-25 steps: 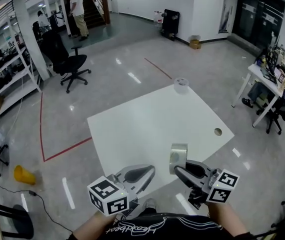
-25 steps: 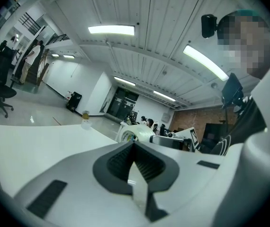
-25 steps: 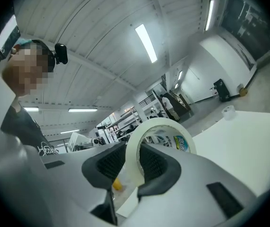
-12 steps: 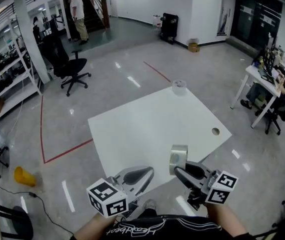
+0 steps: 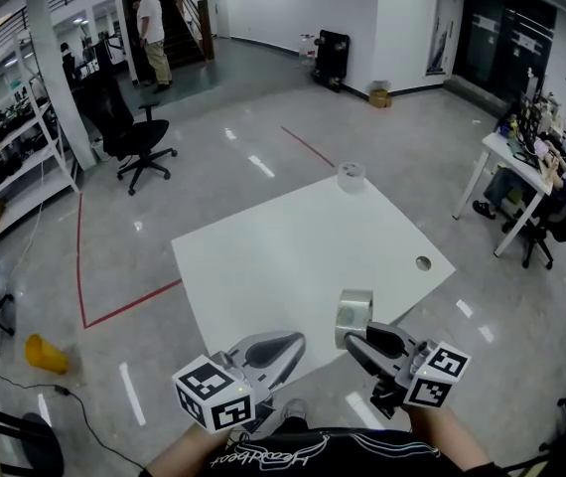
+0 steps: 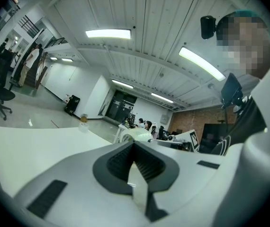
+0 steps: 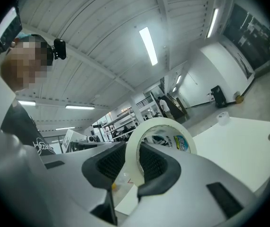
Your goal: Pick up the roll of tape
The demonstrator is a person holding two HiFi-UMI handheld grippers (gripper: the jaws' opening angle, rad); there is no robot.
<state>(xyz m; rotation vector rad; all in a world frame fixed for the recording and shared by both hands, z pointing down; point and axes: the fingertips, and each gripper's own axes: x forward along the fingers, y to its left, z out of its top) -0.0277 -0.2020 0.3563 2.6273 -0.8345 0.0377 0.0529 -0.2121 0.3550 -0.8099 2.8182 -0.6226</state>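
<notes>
Roll of whitish tape (image 5: 353,311) stands on edge, clamped in our right gripper (image 5: 355,336) over the white tabletop (image 5: 293,256), with our closed, empty left gripper (image 5: 298,342) beside it.

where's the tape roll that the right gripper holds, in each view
Head view: tape roll, lower centre, in the right gripper's jaws.
Left gripper view: centre, just above the jaws.
Right gripper view: centre, between the jaws.
Shared landmark: second roll on the table, at its far corner.
</notes>
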